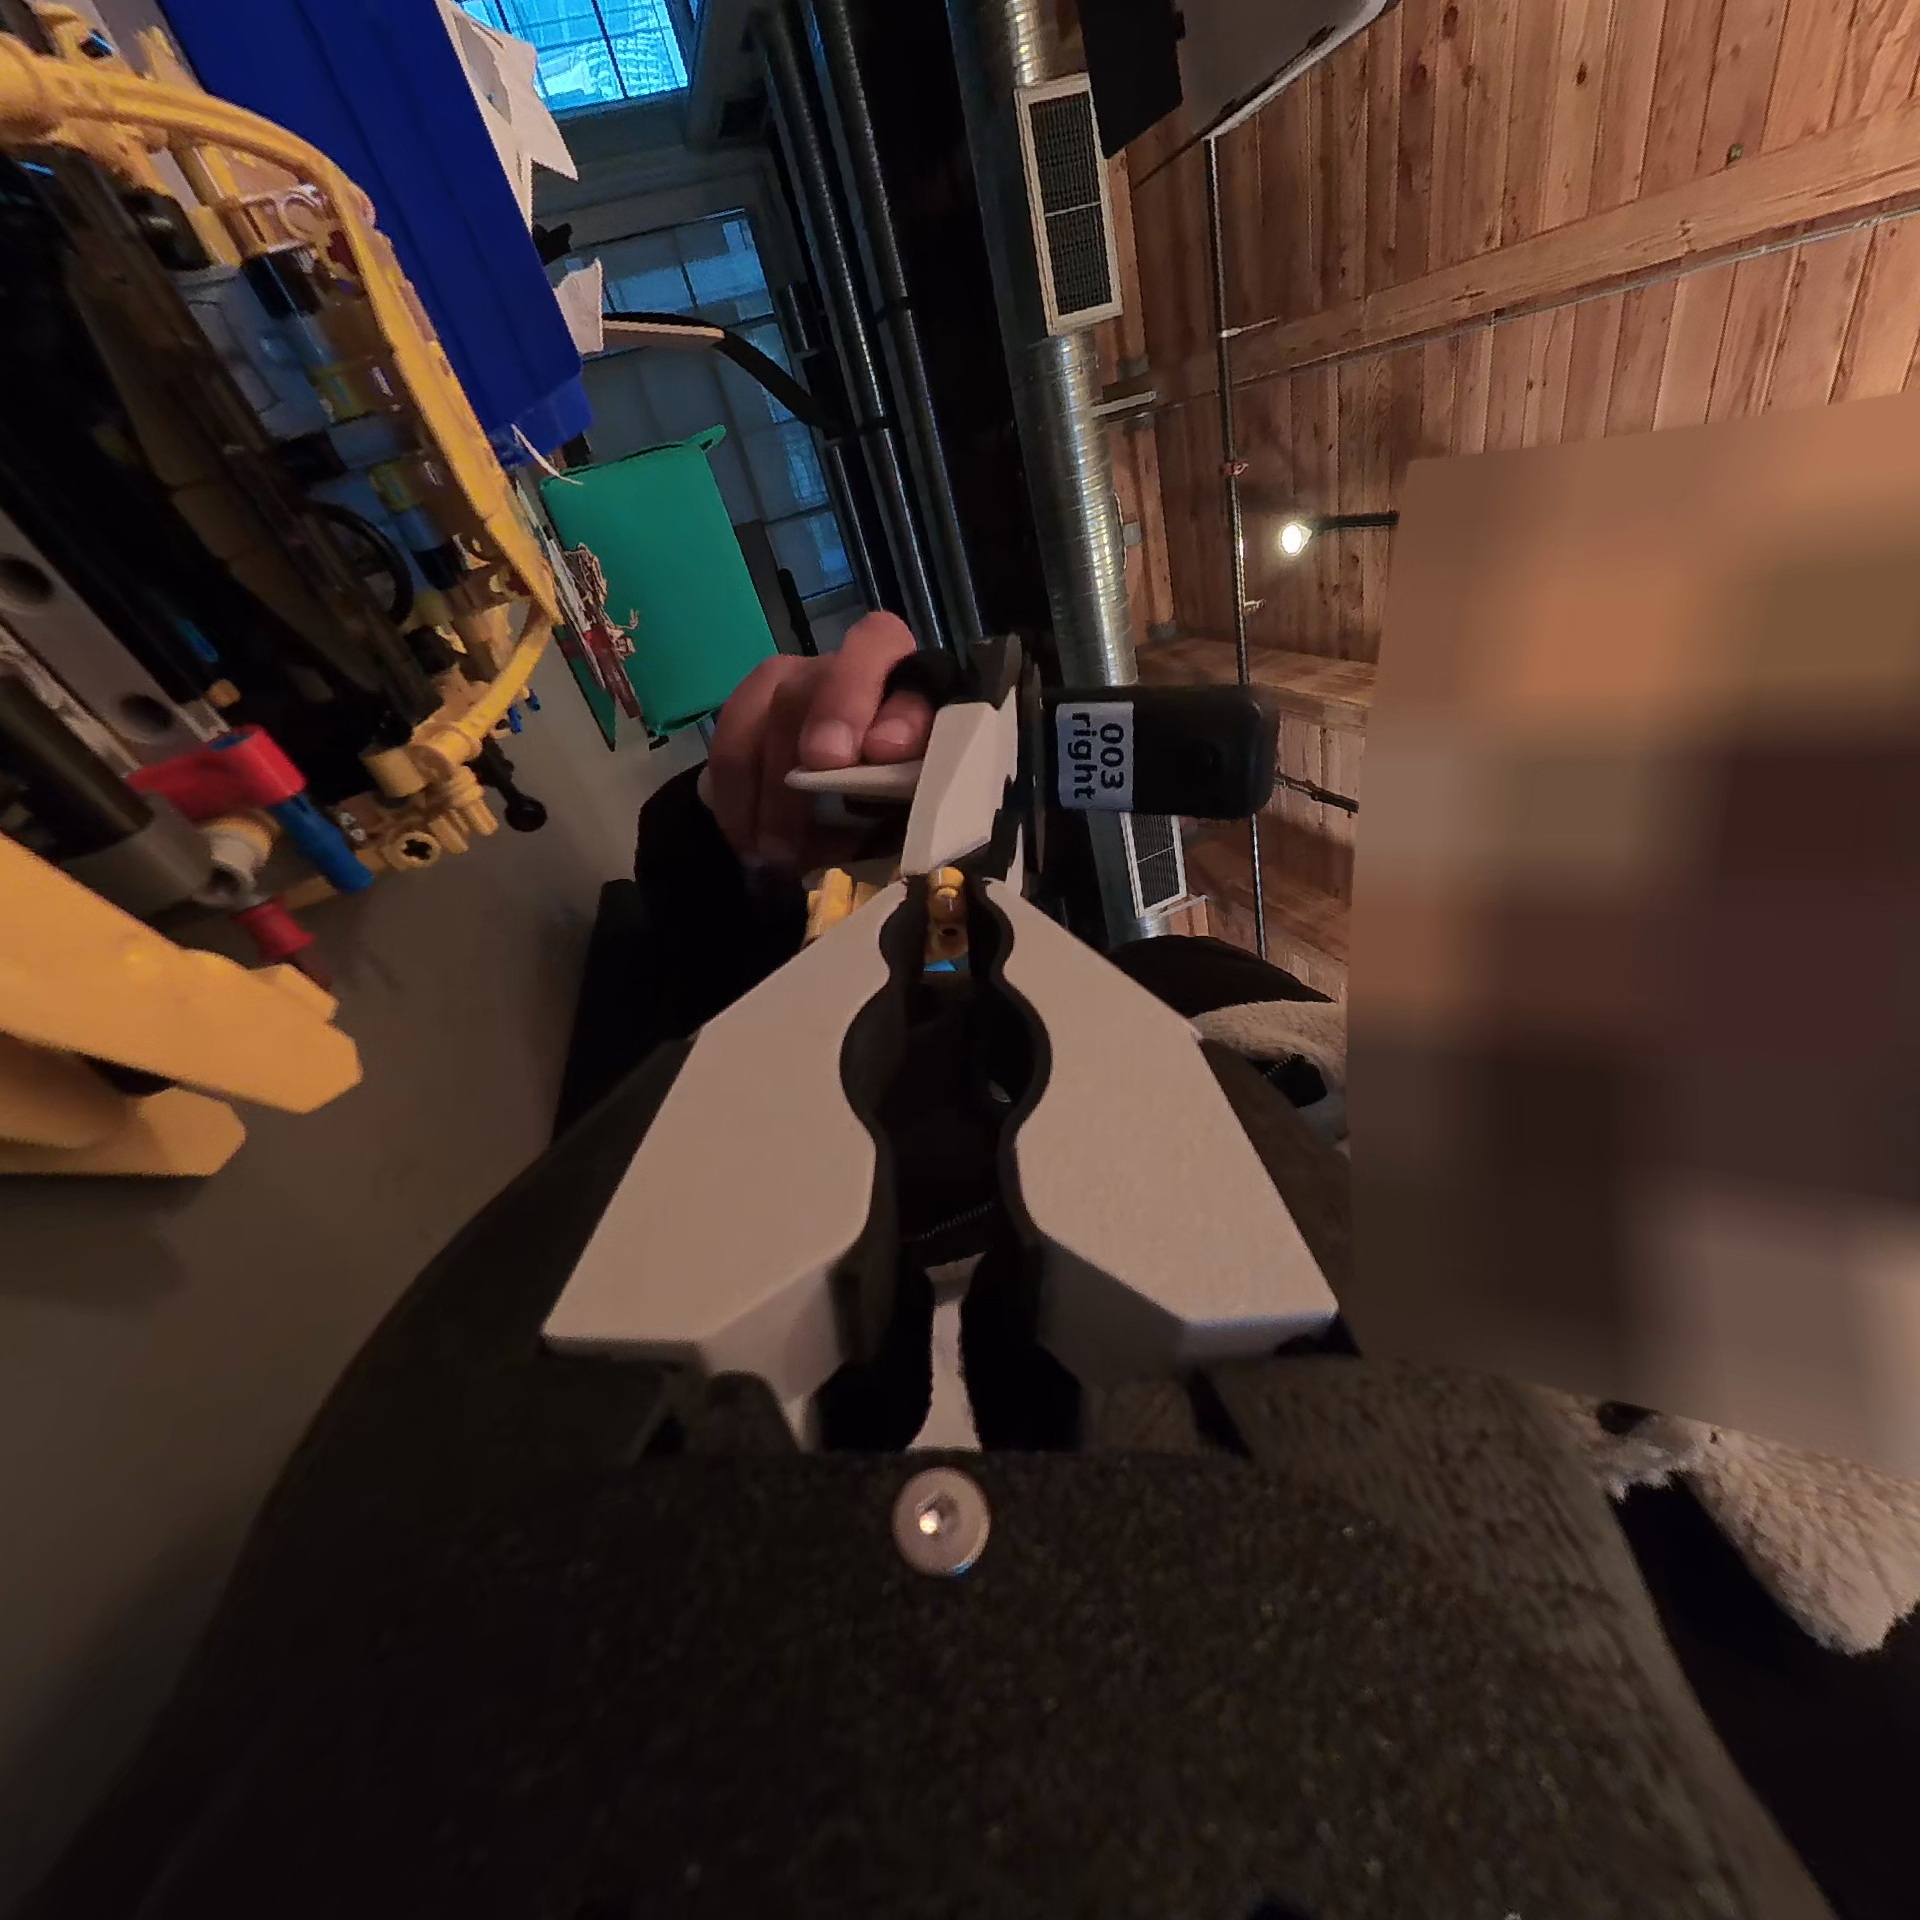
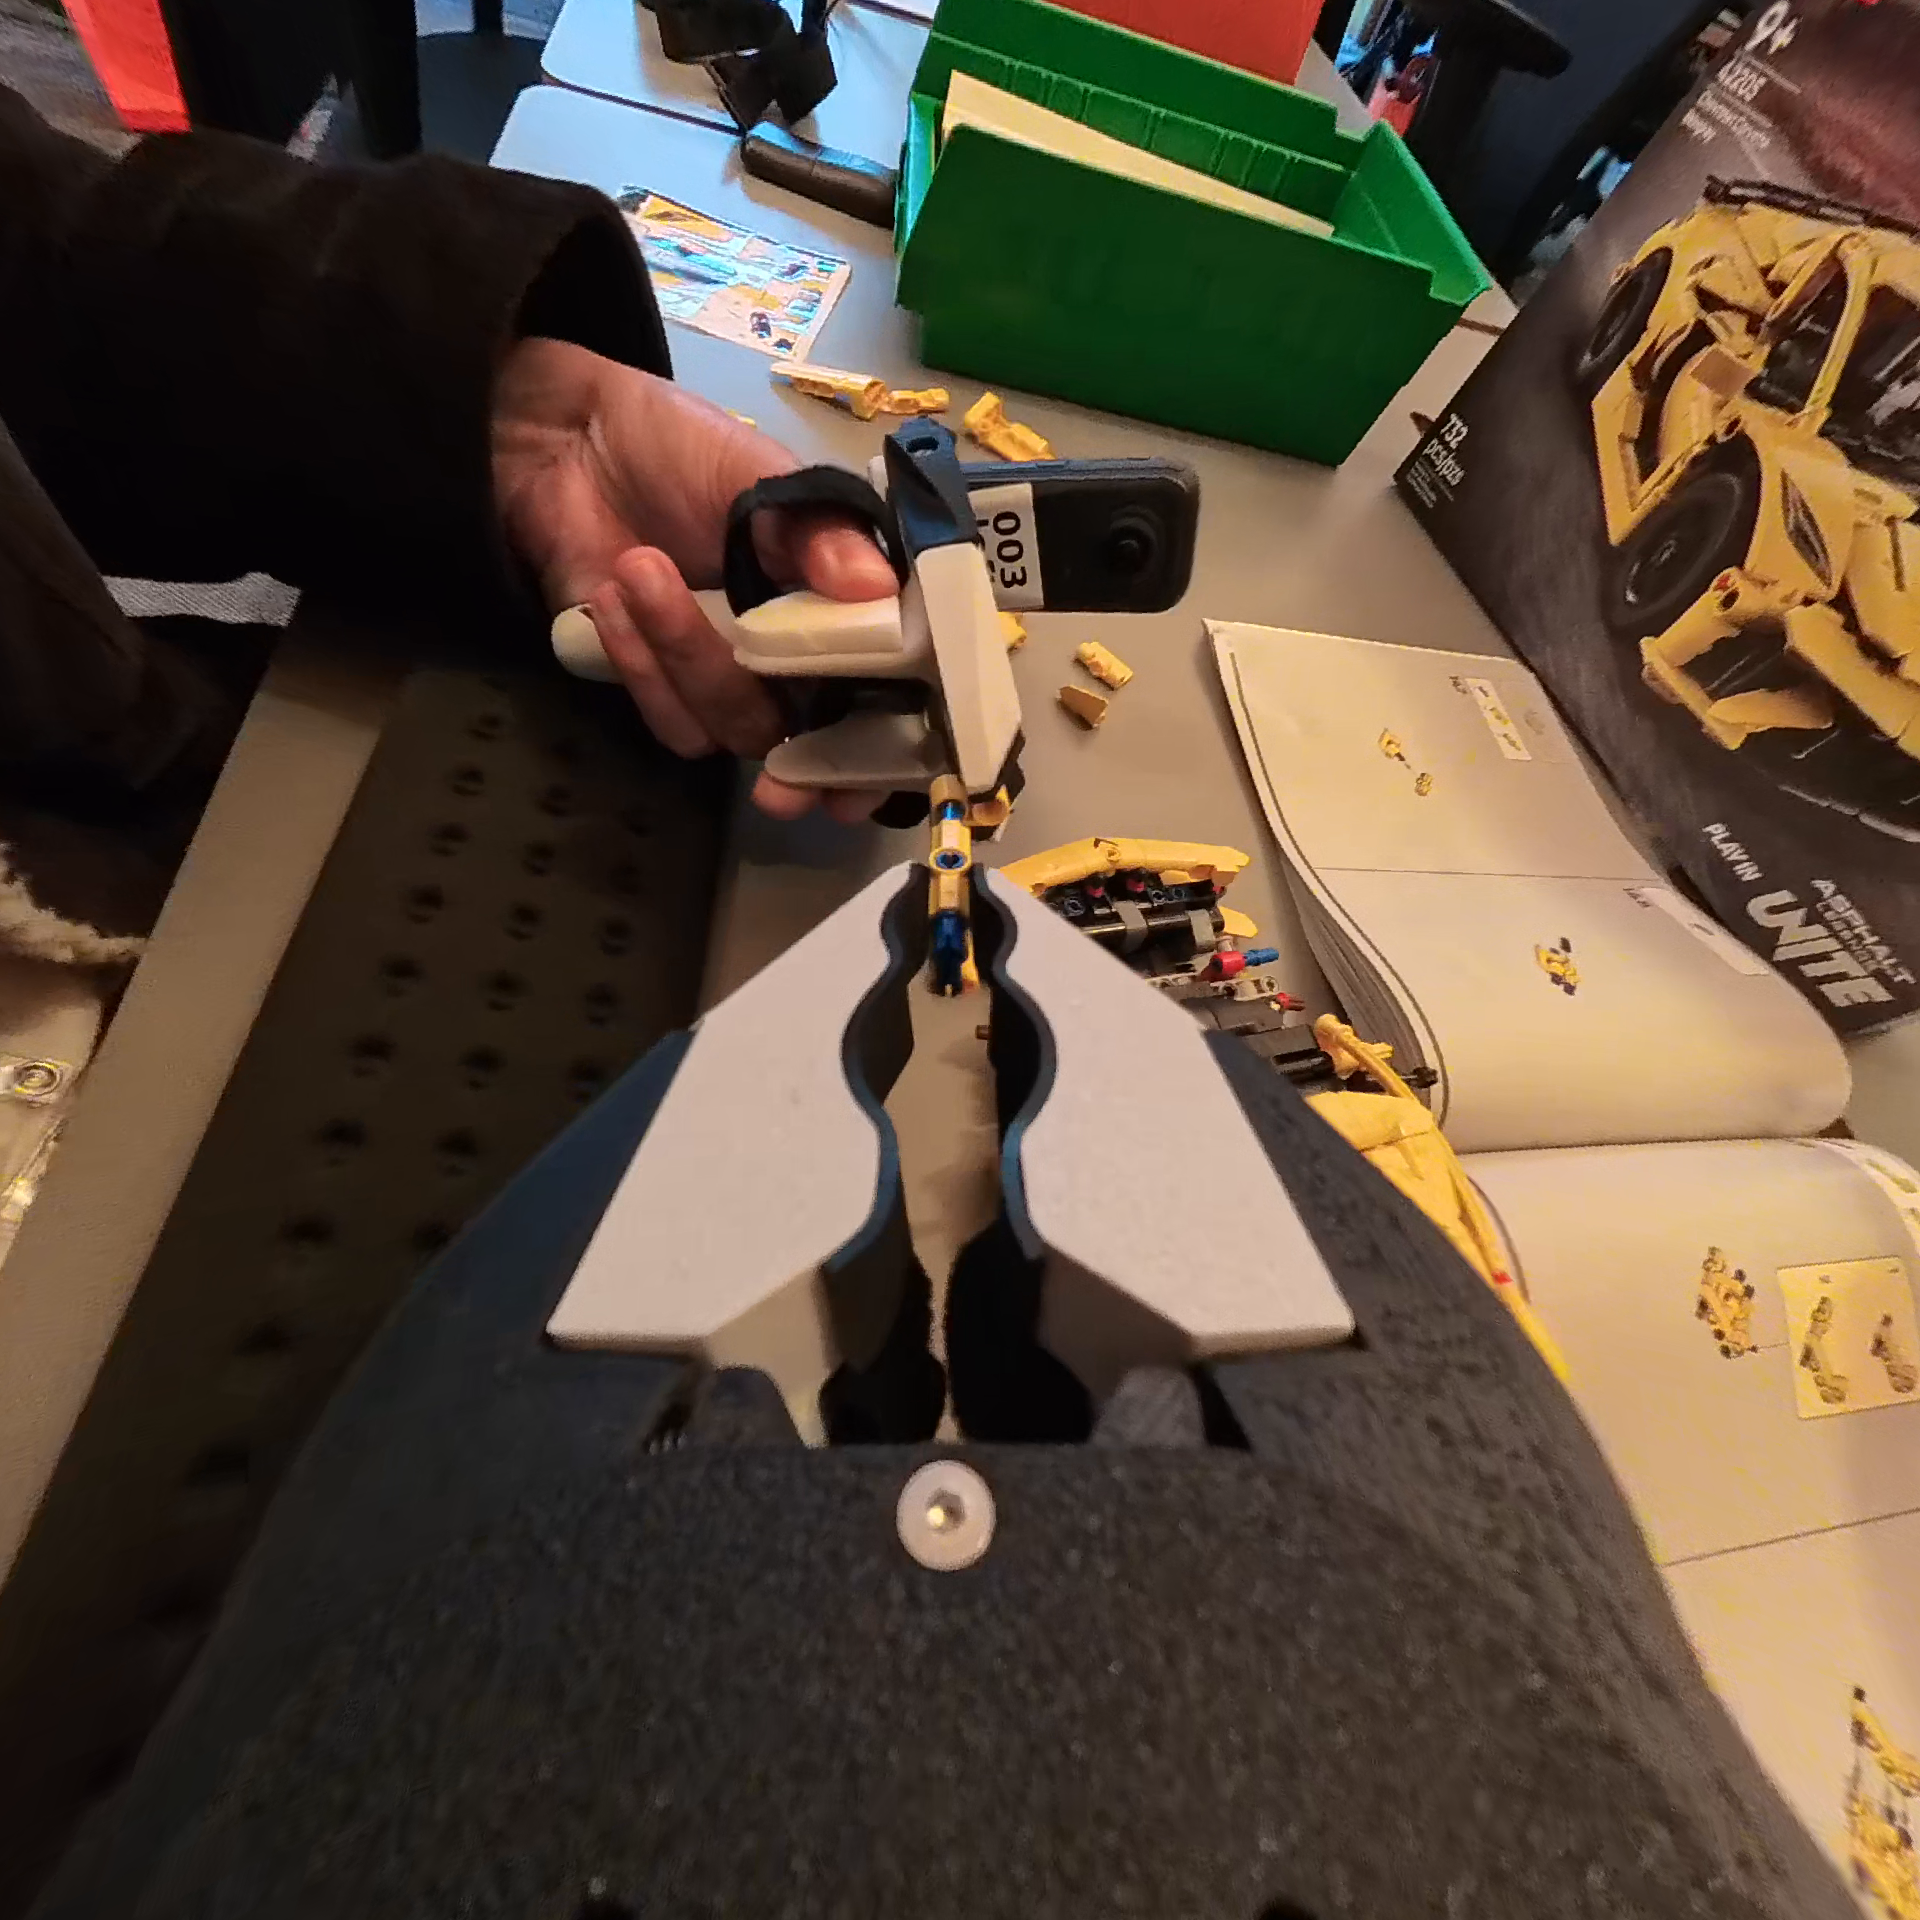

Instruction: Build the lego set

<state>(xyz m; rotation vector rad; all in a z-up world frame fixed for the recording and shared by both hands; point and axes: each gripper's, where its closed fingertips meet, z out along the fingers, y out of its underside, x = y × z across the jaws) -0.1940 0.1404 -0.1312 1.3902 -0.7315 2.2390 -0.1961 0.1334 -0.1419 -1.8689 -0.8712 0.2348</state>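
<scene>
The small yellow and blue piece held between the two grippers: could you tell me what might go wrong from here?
1. The yellow and blue piece is pinched only at the tips of the right gripper and left gripper; a twist might pop it loose.
2. Dropped, it could get lost among the loose yellow parts or the half-built car below.

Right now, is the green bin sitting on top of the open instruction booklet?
No, in the right wrist view the green bin stands on the bare table, apart from the instruction booklet lying nearer the camera.
</scene>
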